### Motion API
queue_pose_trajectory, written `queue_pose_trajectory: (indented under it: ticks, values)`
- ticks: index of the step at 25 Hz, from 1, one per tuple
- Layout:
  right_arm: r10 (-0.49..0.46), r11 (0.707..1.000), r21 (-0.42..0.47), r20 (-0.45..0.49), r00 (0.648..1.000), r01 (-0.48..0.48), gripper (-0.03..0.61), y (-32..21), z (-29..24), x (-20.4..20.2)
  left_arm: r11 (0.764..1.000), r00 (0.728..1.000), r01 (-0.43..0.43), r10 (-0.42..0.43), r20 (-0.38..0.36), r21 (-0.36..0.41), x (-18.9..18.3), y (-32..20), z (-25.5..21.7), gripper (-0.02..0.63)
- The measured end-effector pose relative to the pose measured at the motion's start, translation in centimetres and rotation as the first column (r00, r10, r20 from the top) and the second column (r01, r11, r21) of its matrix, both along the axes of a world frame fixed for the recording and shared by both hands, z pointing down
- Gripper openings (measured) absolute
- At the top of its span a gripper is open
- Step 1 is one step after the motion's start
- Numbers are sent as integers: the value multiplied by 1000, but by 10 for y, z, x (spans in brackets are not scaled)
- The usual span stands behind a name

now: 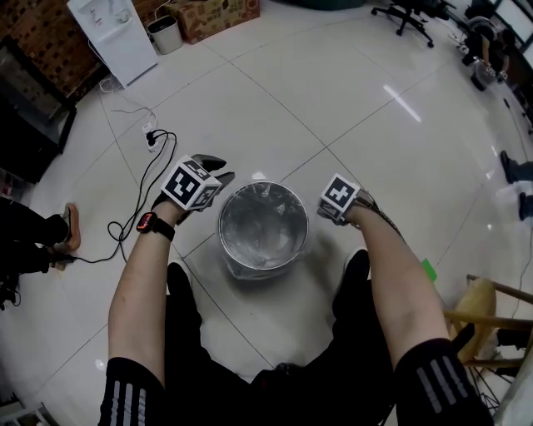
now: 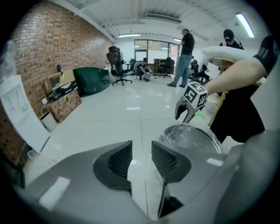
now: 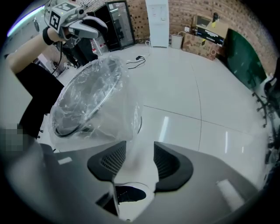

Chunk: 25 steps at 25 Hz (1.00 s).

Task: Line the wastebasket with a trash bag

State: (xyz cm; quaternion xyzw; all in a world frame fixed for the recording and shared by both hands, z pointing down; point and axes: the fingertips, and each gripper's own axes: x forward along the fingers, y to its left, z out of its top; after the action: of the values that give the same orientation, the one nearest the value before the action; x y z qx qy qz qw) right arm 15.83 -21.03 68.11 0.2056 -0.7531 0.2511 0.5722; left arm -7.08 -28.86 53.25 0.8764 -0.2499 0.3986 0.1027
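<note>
The round metal wastebasket point(image 1: 263, 229) stands on the tiled floor between my two hands, with a clear trash bag point(image 1: 265, 200) lining it and folded over the rim. My left gripper point(image 1: 218, 169) hovers above and to the left of the rim; in the left gripper view its jaws point(image 2: 141, 151) stand apart with only floor between them. My right gripper point(image 1: 333, 212) points steeply down at the basket's right edge. In the right gripper view it point(image 3: 140, 151) is open, and loose clear bag film point(image 3: 124, 118) hangs between the pads without being pinched.
A black cable and power strip point(image 1: 150, 137) lie on the floor at the far left. A white water dispenser point(image 1: 112, 33), a small bin point(image 1: 165, 33) and a cardboard box point(image 1: 216, 17) stand at the back. A wooden chair point(image 1: 487, 324) is close on the right. People stand in the distance point(image 2: 186, 57).
</note>
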Motion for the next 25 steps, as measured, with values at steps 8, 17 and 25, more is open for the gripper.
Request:
queue_pose_trajectory:
  ticks: [8, 17, 25]
  values:
    - [35, 980, 198, 12, 999, -37, 158, -7, -91, 21, 963, 962, -265, 267, 51, -45, 59, 90, -6, 166]
    - [32, 713, 418, 783, 621, -564, 47, -19, -380, -53, 946, 932, -287, 312, 182, -150, 79, 133, 68, 166]
    - [-11, 747, 432, 768, 641, -505, 8, -11, -362, -88, 952, 946, -229, 266, 184, -202, 109, 116, 127, 166]
